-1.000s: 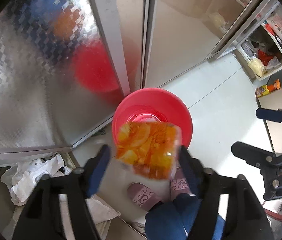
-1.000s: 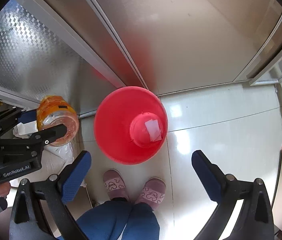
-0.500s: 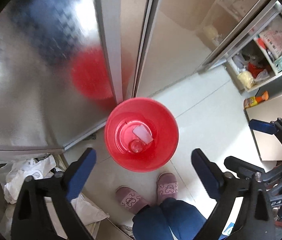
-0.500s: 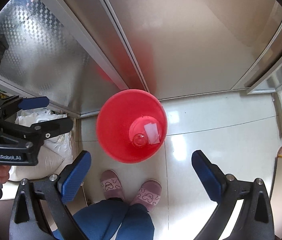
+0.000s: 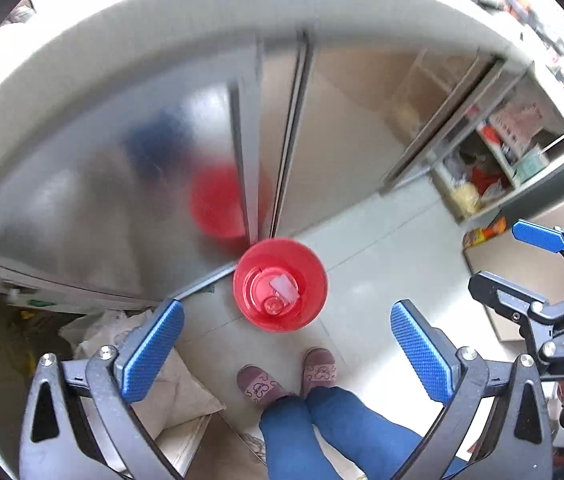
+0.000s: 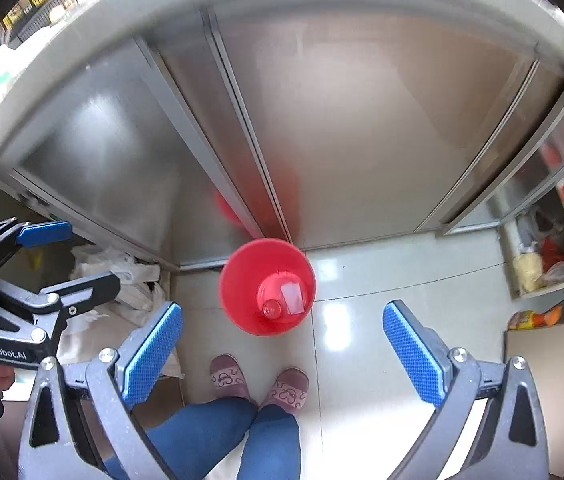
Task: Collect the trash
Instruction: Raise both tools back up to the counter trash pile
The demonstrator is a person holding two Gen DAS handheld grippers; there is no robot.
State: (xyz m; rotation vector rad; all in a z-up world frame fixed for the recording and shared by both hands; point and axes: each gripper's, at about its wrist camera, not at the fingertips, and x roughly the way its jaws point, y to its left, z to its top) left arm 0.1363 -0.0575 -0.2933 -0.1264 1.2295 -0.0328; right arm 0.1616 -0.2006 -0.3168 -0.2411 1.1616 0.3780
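A red trash bucket point(image 5: 279, 284) point(image 6: 266, 286) stands on the pale tiled floor against steel cabinet doors, far below both grippers. Inside it lie a small clear jar point(image 5: 273, 305) point(image 6: 271, 307) and a white scrap point(image 5: 284, 286) point(image 6: 292, 296). My left gripper point(image 5: 286, 354) hangs high above the bucket, its jaws still opening, nothing between its blue pads. My right gripper point(image 6: 282, 352) is open and empty at about the same height. Each gripper shows at the edge of the other's view: the right gripper point(image 5: 522, 260) and the left gripper point(image 6: 61, 256).
A person's pink slippers point(image 6: 257, 380) and blue trouser legs point(image 5: 322, 432) stand just before the bucket. White bags point(image 6: 113, 276) lie at the left by the cabinet. Open shelves point(image 5: 502, 160) with packets are at the right. A white countertop edge point(image 5: 161, 32) curves above the cabinet doors point(image 6: 322, 120).
The orange-labelled jar left the left gripper and now lies in the red bucket. Both grippers rose well above the floor, so the bucket looks smaller and the countertop edge has come into view.
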